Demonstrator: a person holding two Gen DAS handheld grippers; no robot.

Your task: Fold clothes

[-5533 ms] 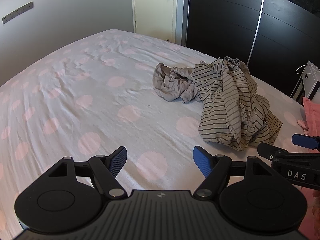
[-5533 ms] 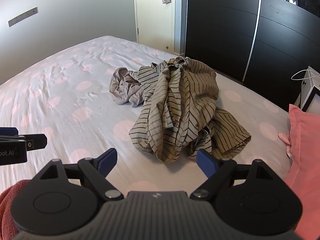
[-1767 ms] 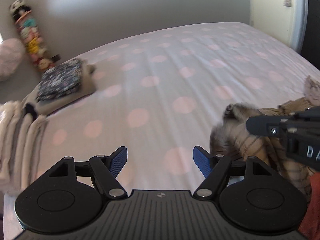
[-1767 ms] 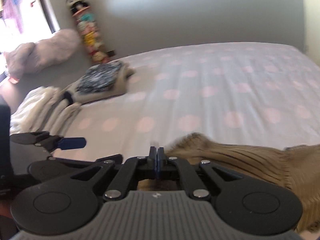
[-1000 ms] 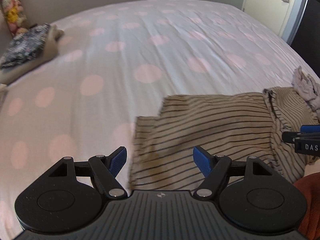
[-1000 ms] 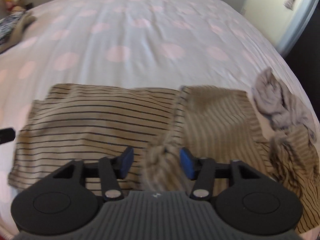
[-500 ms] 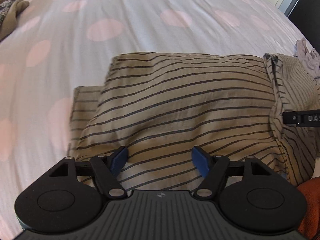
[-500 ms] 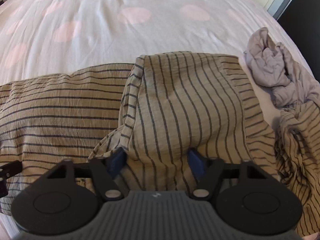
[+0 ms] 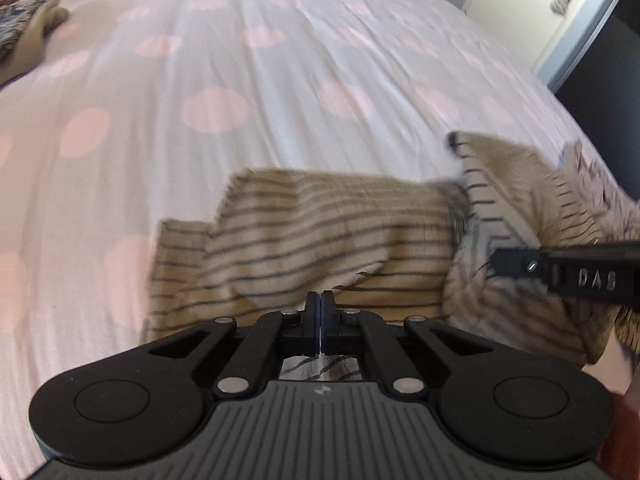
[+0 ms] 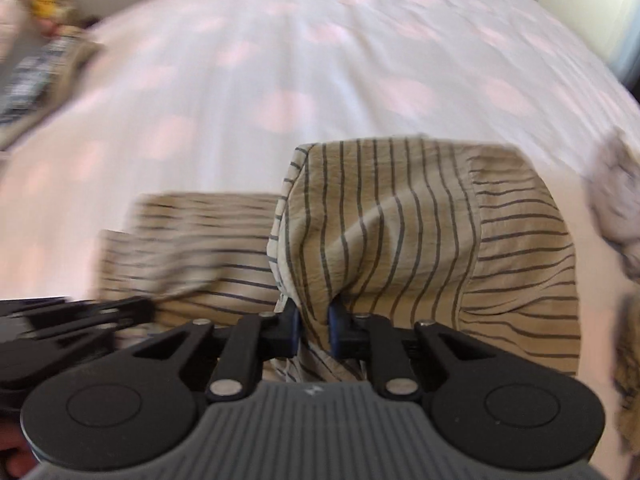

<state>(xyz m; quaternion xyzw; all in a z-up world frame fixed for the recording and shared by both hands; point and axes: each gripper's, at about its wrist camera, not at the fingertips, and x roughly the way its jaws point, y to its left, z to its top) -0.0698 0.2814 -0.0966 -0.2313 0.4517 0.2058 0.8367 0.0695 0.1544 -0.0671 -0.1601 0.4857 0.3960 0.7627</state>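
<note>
A tan shirt with dark stripes (image 9: 320, 236) lies spread across the near part of the bed and also fills the right wrist view (image 10: 408, 232). My left gripper (image 9: 320, 312) is shut on the shirt's near edge at its left part. My right gripper (image 10: 313, 324) is shut on a bunched fold of the shirt's near edge, further right; its black body (image 9: 580, 276) shows at the right of the left wrist view. The cloth rises from both grips. The image is blurred by motion.
The bed has a white sheet with pink dots (image 9: 240, 80). A crumpled grey garment (image 10: 616, 208) lies at the right beyond the shirt. A stack of folded clothes (image 10: 32, 76) sits far left. A door and dark wardrobe (image 9: 592, 40) stand at the right.
Both grippers were open over the spread shirt half a second ago; now both have shut on its near edge, and the cloth is lifting and bunching.
</note>
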